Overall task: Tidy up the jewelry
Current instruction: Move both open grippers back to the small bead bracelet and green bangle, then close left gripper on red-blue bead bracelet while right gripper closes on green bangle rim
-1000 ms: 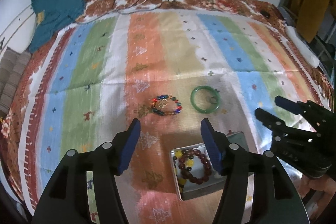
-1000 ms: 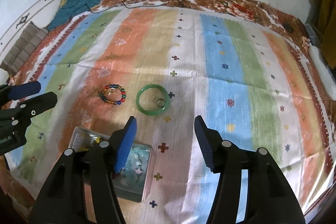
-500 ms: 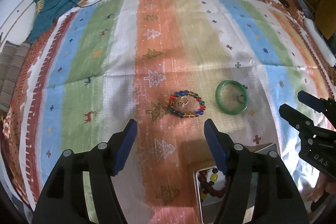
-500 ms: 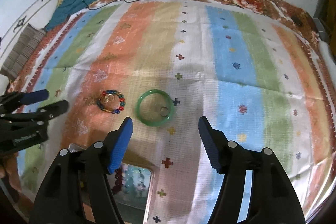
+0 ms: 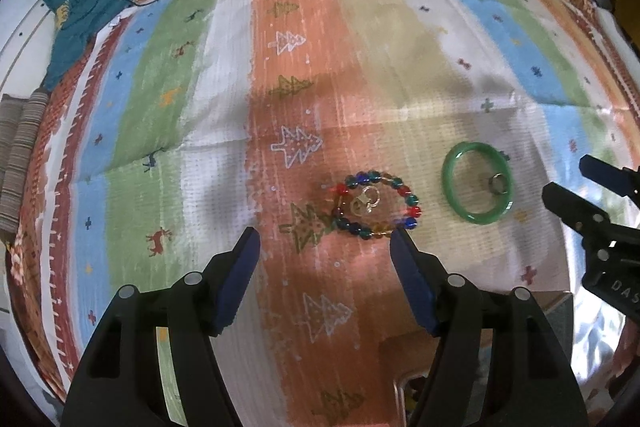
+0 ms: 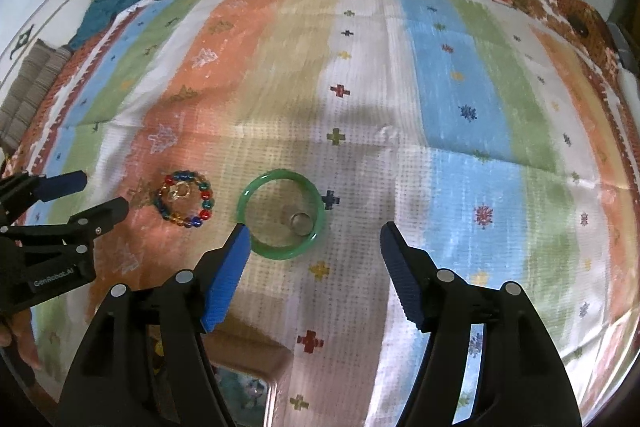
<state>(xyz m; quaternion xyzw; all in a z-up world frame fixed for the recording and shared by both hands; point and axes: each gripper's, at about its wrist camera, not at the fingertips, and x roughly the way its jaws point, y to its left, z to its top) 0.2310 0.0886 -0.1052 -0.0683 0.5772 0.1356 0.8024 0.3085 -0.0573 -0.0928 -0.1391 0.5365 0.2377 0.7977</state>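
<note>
Both my claws released, holding nothing: left gripper [image 5: 324, 243], right gripper [image 6: 314, 237]. Risk: closing on bead bracelet [image 5: 376, 205] may scatter the small clasp inside it.

Multicolour bead bracelet [image 5: 375, 205] flat on cloth; green bangle [image 5: 477, 188] beside, encircling ring [image 5: 497, 182].

right hand-held gripper [image 6: 314, 243] spread; left pad [image 6: 226, 281] possibly touching green bangle [image 6: 281, 214].
</note>
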